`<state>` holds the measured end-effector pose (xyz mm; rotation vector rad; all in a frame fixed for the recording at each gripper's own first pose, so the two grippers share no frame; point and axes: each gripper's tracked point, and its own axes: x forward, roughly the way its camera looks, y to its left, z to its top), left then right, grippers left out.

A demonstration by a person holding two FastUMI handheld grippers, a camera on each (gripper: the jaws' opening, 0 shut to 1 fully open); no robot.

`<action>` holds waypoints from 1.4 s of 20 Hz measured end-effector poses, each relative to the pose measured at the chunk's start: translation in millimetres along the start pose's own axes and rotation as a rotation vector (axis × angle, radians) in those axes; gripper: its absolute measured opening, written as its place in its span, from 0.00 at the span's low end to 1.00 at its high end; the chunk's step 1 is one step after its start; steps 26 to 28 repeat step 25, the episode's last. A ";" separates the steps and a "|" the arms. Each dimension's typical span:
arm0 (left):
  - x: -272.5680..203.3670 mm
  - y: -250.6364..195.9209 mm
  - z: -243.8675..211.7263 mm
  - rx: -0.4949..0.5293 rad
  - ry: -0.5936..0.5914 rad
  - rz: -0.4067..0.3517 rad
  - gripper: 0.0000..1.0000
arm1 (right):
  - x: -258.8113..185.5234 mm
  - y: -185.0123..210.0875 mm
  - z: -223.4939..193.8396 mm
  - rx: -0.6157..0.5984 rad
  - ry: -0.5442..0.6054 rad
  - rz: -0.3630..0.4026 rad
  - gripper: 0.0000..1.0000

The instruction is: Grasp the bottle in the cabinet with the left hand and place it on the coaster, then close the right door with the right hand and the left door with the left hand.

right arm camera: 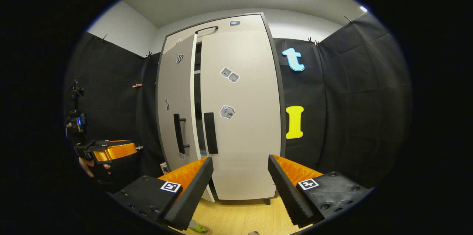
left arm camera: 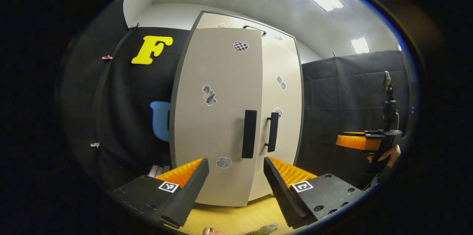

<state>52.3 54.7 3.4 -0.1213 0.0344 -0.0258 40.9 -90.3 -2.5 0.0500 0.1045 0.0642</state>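
The tall beige cabinet (left arm camera: 236, 91) faces both grippers. Its left door (left arm camera: 218, 116) stands ajar in front of the right door (left arm camera: 282, 116), and each carries a black handle (left arm camera: 249, 133). In the right gripper view a dark gap (right arm camera: 197, 98) shows between the left door (right arm camera: 173, 98) and the right door (right arm camera: 242, 116), which lies about flush with the frame. The bottle's top (left arm camera: 266, 228) peeks in at the bottom edge on the wooden surface, with a green bit (right arm camera: 198, 228) of it below my fingers. My left gripper (left arm camera: 236, 190) is open and holds nothing. My right gripper (right arm camera: 240, 190) is open too.
Black cloth walls flank the cabinet on both sides. The light wooden surface (left arm camera: 229, 216) runs from the cabinet's foot toward me. The right gripper (left arm camera: 358, 142) hangs far right in a hand (left arm camera: 386, 153); the left gripper (right arm camera: 111, 152) hangs at the far left.
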 end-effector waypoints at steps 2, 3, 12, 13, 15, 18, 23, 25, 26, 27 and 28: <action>-1.2 -1.4 -1.4 0.002 0.002 0.002 0.95 | -0.9 0.2 -1.2 -0.001 0.003 0.003 0.99; -1.5 -1.7 -2.8 0.002 0.007 0.004 0.95 | -1.1 0.9 -1.3 0.001 0.004 0.005 0.99; -3.8 -4.1 -6.2 0.000 0.013 0.013 0.95 | 0.0 5.8 -3.0 -0.011 0.010 0.028 0.99; -4.2 -3.9 -5.9 0.001 0.012 0.013 0.95 | 0.6 5.9 -2.9 -0.011 0.012 0.028 0.99; -4.1 -5.6 -5.8 0.003 0.009 0.013 0.95 | -0.3 6.0 -4.0 -0.011 0.015 0.028 0.99; -4.2 -7.4 -5.5 0.000 0.007 0.001 0.95 | -1.4 7.0 -3.8 -0.011 0.013 0.028 0.99; -5.2 -9.7 -3.0 0.013 0.006 0.000 0.95 | -4.1 6.8 -4.4 -0.013 0.016 0.029 0.99; -5.0 -12.2 -4.0 0.017 0.007 0.000 0.95 | -4.7 7.7 -4.8 -0.010 0.015 0.030 0.99; -5.0 -12.2 -4.0 0.017 0.007 0.000 0.95 | -4.7 7.7 -4.8 -0.010 0.015 0.030 0.99; -5.0 -12.2 -4.0 0.017 0.007 0.000 0.95 | -4.7 7.7 -4.8 -0.010 0.015 0.030 0.99; -5.0 -12.2 -4.0 0.017 0.007 0.000 0.95 | -4.7 7.7 -4.8 -0.010 0.015 0.030 0.99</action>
